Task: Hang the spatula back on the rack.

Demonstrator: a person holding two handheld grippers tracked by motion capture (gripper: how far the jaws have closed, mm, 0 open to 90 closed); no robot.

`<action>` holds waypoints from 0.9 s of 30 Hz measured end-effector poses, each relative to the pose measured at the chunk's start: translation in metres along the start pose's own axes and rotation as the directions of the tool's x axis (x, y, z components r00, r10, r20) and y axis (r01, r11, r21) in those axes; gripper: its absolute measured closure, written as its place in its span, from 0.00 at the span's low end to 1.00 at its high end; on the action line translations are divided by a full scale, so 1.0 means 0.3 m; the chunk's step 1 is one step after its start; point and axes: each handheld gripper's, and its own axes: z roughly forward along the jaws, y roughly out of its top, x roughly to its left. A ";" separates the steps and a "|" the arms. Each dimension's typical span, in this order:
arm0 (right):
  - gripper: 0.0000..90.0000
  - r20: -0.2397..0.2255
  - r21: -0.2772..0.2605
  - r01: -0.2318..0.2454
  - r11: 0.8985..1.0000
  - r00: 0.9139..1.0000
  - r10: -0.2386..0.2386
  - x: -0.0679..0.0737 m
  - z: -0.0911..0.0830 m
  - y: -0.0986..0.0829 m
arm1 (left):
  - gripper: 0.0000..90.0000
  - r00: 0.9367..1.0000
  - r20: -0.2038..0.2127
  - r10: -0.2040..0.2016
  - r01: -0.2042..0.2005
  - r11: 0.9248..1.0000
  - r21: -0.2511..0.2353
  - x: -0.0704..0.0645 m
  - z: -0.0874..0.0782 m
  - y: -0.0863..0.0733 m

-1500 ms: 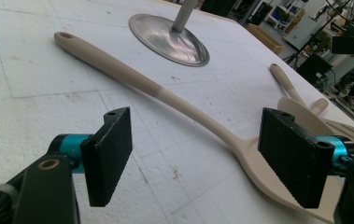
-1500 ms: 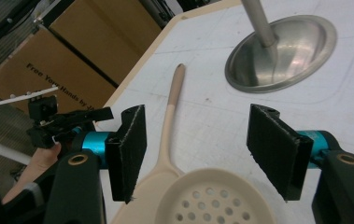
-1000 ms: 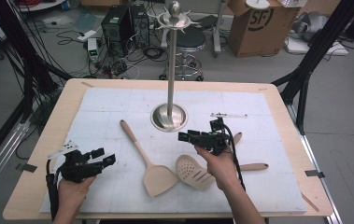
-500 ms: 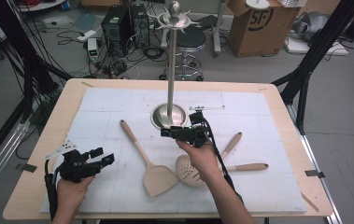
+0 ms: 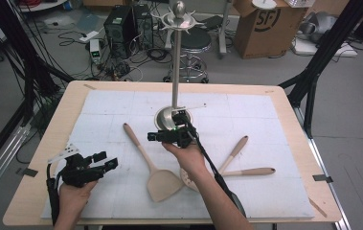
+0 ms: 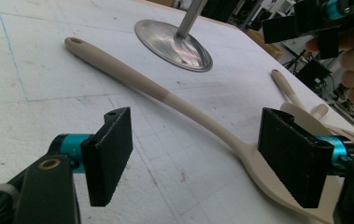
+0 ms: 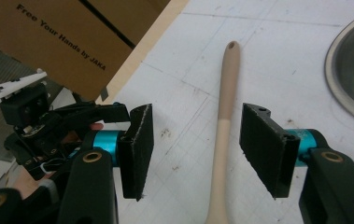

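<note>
The right claw [image 5: 153, 136], jaws wide apart and holding nothing, hovers over the handle of a spatula [image 5: 146, 159] lying flat on the desk [image 5: 284, 98] beside a utensil stand [image 5: 176, 72]. A clean pickup likely calls for lowering squarely astride the handle before closing. The left claw [image 5: 106, 160], also open and empty, waits nearby.
</note>
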 end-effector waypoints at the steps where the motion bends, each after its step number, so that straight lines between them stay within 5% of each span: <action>1: 0.49 0.007 0.012 0.003 1.000 1.000 -0.003 0.001 0.011 0.001 | 0.30 1.000 0.000 0.000 0.000 1.000 -0.002 0.000 0.001 0.000; 7: 0.51 -0.008 0.077 0.001 0.997 1.000 -0.001 0.014 0.073 -0.001 | 0.30 1.000 -0.001 0.000 0.000 1.000 -0.004 0.002 -0.001 0.001; 10: 0.52 0.025 0.126 0.006 0.992 1.000 -0.009 0.010 0.127 -0.012 | 0.30 1.000 -0.005 -0.007 0.006 1.000 -0.010 0.008 -0.007 0.002; 27: 0.55 0.043 0.187 -0.004 0.982 0.999 -0.004 -0.001 0.172 -0.014 | 0.30 1.000 -0.002 -0.004 0.003 1.000 -0.009 0.007 -0.004 0.002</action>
